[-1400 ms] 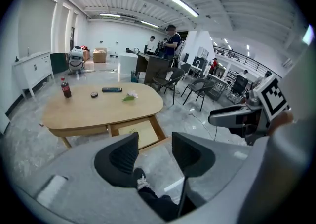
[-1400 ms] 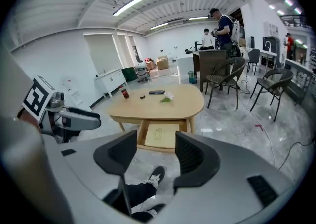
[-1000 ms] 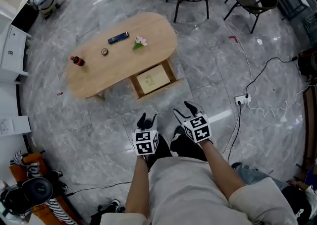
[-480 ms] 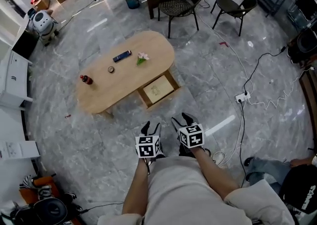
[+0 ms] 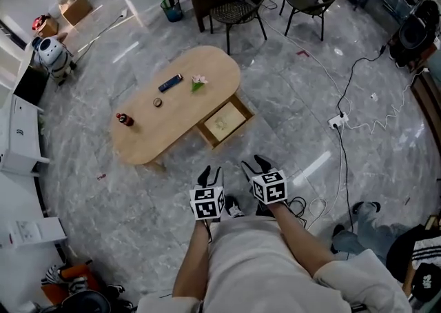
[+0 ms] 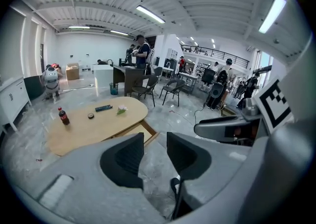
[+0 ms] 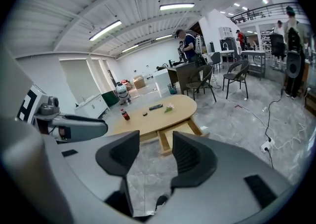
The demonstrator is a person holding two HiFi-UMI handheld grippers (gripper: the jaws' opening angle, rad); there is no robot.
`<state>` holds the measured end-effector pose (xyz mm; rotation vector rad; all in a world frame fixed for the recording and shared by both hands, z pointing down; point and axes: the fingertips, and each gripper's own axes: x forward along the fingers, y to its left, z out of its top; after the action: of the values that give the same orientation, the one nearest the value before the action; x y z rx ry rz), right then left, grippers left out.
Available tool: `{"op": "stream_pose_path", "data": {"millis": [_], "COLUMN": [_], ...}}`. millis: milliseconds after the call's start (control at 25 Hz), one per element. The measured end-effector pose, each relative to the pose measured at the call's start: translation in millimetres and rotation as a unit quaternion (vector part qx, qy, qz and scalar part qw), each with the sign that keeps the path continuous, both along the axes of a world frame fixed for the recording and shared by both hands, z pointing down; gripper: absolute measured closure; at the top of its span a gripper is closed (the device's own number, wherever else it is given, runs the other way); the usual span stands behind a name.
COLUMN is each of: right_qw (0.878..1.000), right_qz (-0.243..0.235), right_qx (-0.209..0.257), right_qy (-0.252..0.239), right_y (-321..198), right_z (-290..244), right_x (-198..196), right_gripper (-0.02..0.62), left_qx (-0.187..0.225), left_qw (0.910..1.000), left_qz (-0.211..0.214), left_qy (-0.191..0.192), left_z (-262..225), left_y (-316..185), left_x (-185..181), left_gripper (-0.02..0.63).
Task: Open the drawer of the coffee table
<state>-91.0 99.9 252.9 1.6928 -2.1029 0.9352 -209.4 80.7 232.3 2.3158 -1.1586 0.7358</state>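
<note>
Beyond the left gripper (image 5: pixel 211 175) and right gripper (image 5: pixel 255 166), well apart, the drawer (image 5: pixel 222 121) stands pulled out of the counter (image 5: pixel 172 108) (task likely complete), hence both sets of jaws, just now closing somewhat, stand partly open and empty.

- Coffee table (image 5: pixel 180 108): light wood with a long oval top, standing upright. In the head view its length runs from 8 o'clock to 2 o'clock.
- Drawer (image 5: pixel 222 121): a shallow wooden box with a pale inside, pulled open. It juts from the table's long side toward 5 o'clock.
</note>
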Motion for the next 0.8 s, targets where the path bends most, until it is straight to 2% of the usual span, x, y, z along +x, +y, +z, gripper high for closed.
{"op": "stream_pose_path", "data": {"millis": [200,320,520,640,800], "right_qw": [1.0,1.0,1.0,0.999,0.999], "right_qz": [-0.004,-0.003,-0.01,-0.025,-0.041], "right_qx": [0.011,0.02,0.018,0.021,0.019], "right_qy": [0.008,0.002,-0.012,-0.017,-0.005], "right_y": [1,-3,-7,-13,-16], "right_z": [0,-4,-6,-9,-8], "right_x": [-15,-19,-29,-38,-49], "right_gripper": [0.404,0.484,0.574,0.58,0.58], "left_qx": [0.0,0.001,-0.002,0.003,-0.003], "left_qw": [0.9998,0.9995,0.9991,0.9989,0.998], "left_qz": [0.017,0.024,0.031,0.037,0.038], "left_qy": [0.013,0.021,0.029,0.03,0.051], "left_z": [4,3,1,-2,-6], "left_y": [1,-1,-3,-6,-6], "left_x": [-12,-15,-20,-21,-25], "left_gripper": [0.543,0.557,0.584,0.592,0.594]}}
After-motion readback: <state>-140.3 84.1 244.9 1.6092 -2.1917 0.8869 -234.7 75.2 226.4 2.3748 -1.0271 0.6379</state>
